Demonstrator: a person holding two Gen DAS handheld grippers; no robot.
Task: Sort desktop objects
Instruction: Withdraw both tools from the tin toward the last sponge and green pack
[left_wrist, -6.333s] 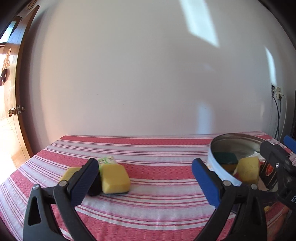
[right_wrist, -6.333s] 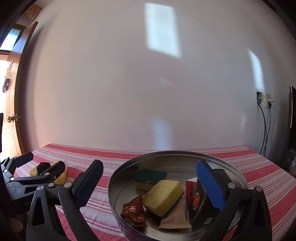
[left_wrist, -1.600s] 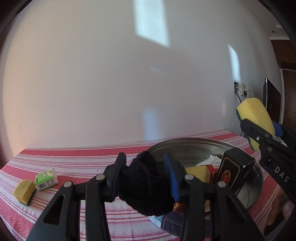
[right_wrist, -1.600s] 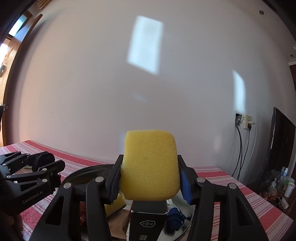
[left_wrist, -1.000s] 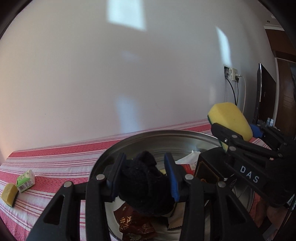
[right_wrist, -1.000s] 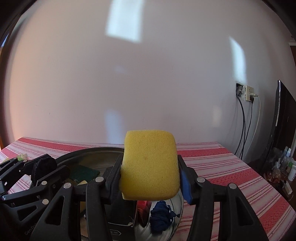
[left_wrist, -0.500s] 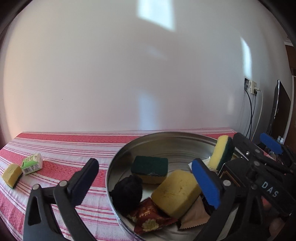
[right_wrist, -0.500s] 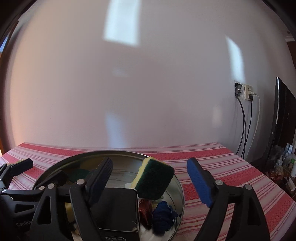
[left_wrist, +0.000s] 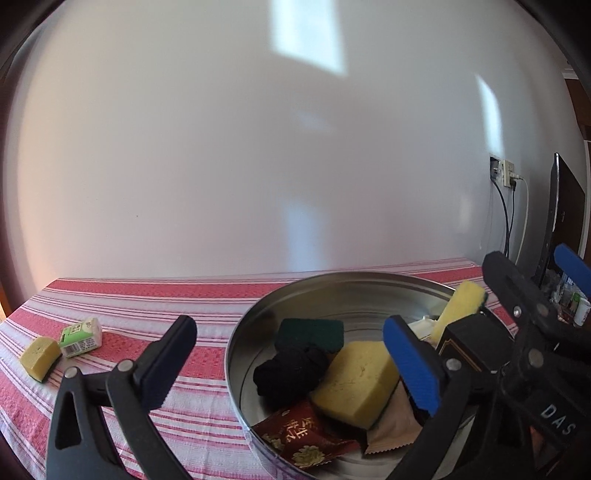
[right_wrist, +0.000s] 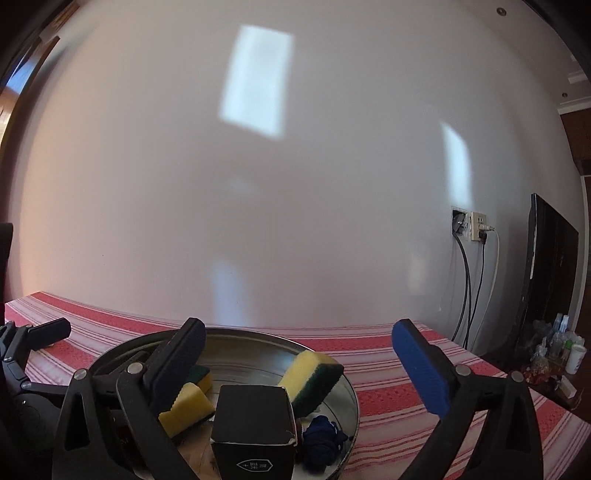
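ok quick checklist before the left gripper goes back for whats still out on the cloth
1. Left gripper open and empty: ok.
2. Right gripper open and empty: ok.
3. Black bundle lying inside the metal tin: ok.
4. Released sponge settled: not ok, it leans on the black box at the rim.
5. Leftovers located: ok, green carton and small yellow sponge side by side on the striped cloth.
6. Whether those two touch: cannot tell.

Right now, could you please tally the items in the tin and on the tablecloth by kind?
Sponges: 4
Cloth bundles: 2
Snack packets: 2
Black box: 1
Green carton: 1
Total: 10, leaving out an unclear white scrap in the tin.
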